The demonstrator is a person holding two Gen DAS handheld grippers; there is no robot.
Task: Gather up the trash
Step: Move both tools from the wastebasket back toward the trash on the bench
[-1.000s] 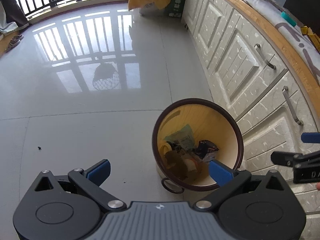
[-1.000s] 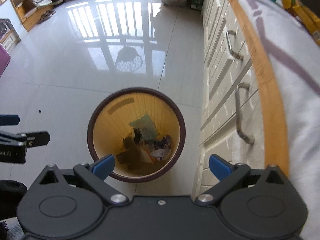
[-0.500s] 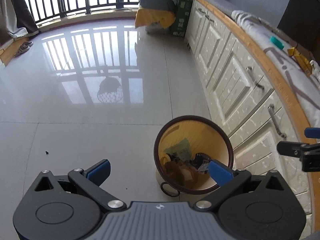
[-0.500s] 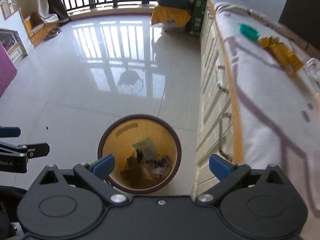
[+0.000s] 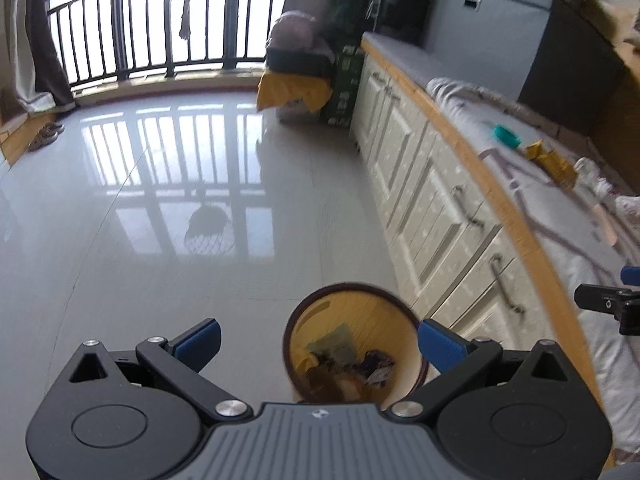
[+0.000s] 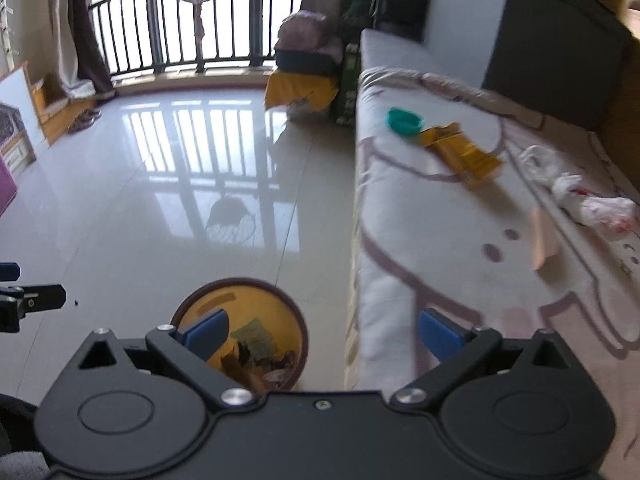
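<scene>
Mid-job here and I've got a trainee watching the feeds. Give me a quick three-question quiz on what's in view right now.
1. True or false: the left gripper is clamped on a wrapper.
2. Which item lies nearest the teal lid on the cloth-covered counter? A) yellow wrapper B) crumpled white bag C) a glass bottle
3. Fill in: the trash bin stands on the floor beside the white ____.

Key: 1 false, both grippers are open and empty, the right gripper too; 2 A; 3 cabinets.

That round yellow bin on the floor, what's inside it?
The bin holds a heap of crumpled wrappers, one greenish, others dark. What lies beneath the heap is covered, and the left tool's body hides the bin's near edge.
</scene>
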